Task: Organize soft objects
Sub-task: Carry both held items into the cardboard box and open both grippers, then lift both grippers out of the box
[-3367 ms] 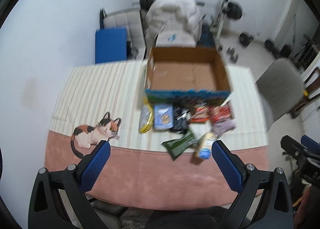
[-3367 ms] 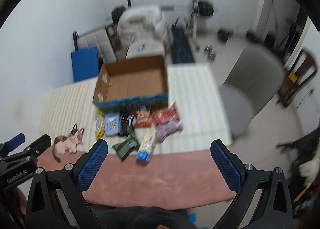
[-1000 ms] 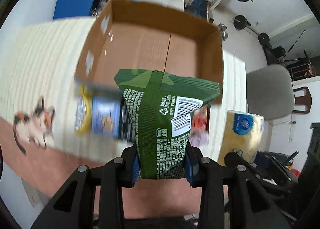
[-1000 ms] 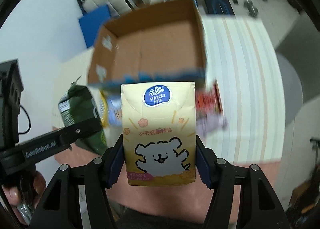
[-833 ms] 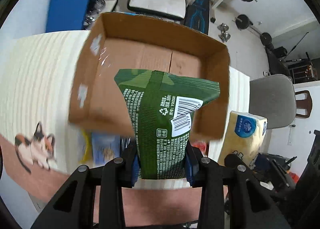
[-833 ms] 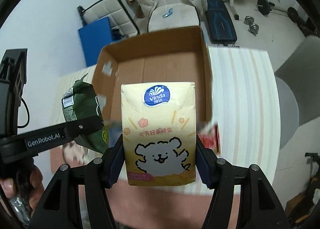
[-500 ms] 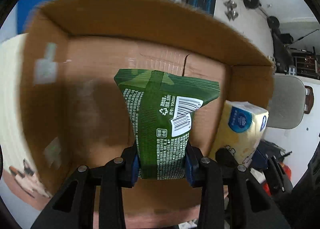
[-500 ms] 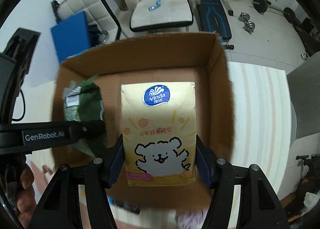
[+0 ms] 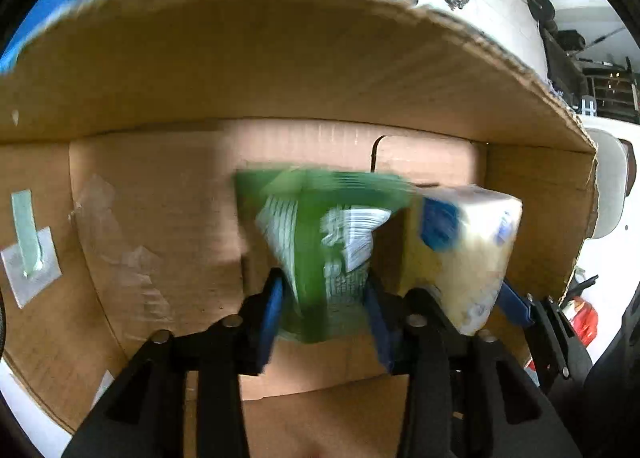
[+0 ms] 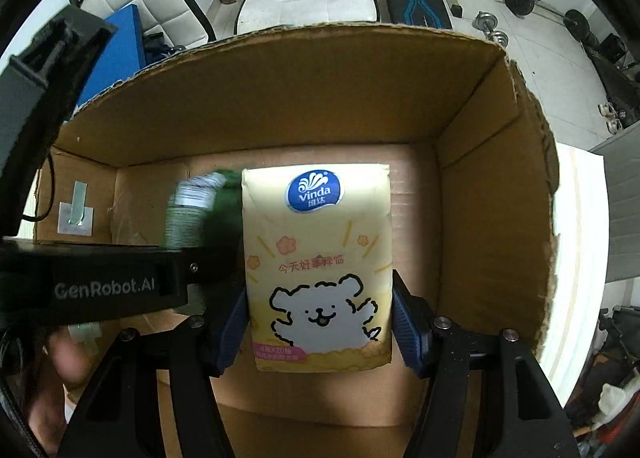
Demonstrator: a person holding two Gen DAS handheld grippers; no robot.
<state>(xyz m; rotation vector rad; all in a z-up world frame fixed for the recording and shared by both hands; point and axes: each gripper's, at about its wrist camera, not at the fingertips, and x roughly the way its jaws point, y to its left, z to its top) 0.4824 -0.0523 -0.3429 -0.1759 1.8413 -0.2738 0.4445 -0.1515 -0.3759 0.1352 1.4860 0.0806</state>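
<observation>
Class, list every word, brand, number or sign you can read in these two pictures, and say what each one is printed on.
"Vinda": blue oval badge on the yellow tissue pack held by the right gripper.
"4 X 20": pink strip low on that pack; the characters around it are too small.
"GenRobot.AI": black body of the left gripper.
Green snack bag: print and barcode blurred, unreadable.

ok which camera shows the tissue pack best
The right wrist view: the tissue pack faces the lens squarely and sharp, logo and bear print readable, clamped in the right gripper. The left wrist view shows it only edge-on and blurred, beside the green bag.
</observation>
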